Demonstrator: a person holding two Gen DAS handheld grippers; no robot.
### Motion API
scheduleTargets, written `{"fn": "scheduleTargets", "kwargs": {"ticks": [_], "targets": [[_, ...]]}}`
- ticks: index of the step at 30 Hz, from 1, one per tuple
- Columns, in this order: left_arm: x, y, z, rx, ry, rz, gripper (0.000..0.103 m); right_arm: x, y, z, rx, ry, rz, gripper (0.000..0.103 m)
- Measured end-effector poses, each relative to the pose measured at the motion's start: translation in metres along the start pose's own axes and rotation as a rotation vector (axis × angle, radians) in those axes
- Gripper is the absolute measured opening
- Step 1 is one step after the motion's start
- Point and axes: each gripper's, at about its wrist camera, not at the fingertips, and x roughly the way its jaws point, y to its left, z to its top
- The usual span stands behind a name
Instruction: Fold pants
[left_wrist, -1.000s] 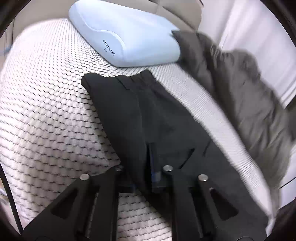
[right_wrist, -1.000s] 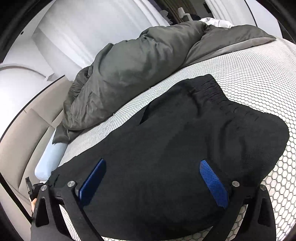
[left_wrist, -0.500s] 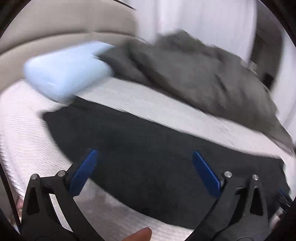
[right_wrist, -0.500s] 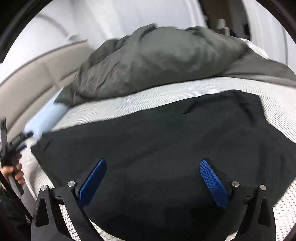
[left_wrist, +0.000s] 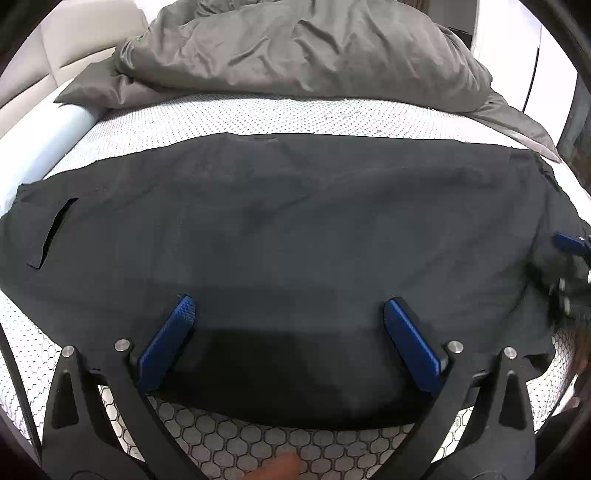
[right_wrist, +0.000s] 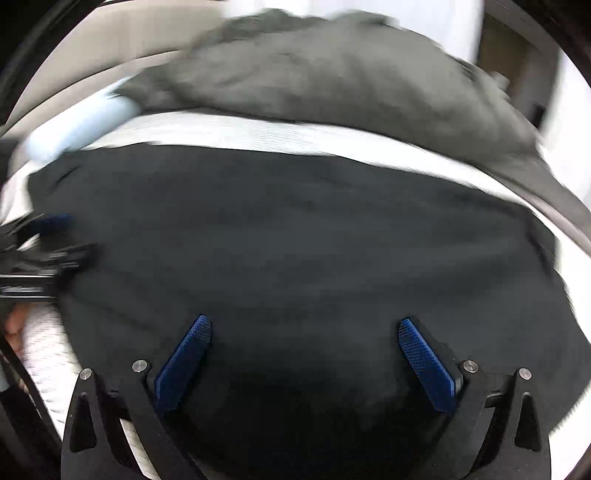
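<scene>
both tools, left tool (left_wrist: 288, 332) and right tool (right_wrist: 304, 350), hang spread apart over the pants (left_wrist: 295, 221), so grip the near edge evenly before you fold.

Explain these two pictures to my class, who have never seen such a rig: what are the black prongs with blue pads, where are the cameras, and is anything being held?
A person holds a hand tool in each hand; each carries a camera looking along its two fingers. The left gripper and right gripper both stand open above the black pants, holding nothing. The pants lie spread flat on a white patterned mattress. Behind them lie a rumpled grey duvet and a pale blue pillow.
</scene>
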Motion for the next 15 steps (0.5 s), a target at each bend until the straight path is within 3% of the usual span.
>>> {"fn": "scheduleTargets", "kwargs": {"ticks": [3,4,6,7,10,13,15], "targets": [[0.001,-0.002,-0.001,0.006,0.003,0.005,0.102,0.001,-0.061,-0.012,0.119,0.022,-0.204,0.102],[0.001,-0.003,-0.001,0.01,0.005,0.011,0.102,-0.001,-0.085,-0.017,0.197,0.026,-0.204,0.101],[0.0,-0.001,-0.001,0.004,0.007,0.016,0.102,-0.006,-0.105,-0.023,0.298,0.009,-0.081,0.101],[-0.002,-0.002,0.0,0.001,0.007,0.024,0.102,-0.012,-0.105,-0.024,0.31,-0.01,-0.076,0.102],[-0.017,-0.007,0.008,0.0,-0.048,0.0,0.102,-0.026,-0.084,-0.019,0.25,-0.046,-0.102,0.102],[-0.029,-0.025,0.017,0.053,-0.092,-0.045,0.102,-0.045,-0.047,-0.005,0.182,-0.121,-0.005,0.102],[-0.023,-0.036,0.024,0.076,-0.075,-0.059,0.102,-0.049,-0.021,0.004,0.121,-0.143,0.058,0.102]]}}
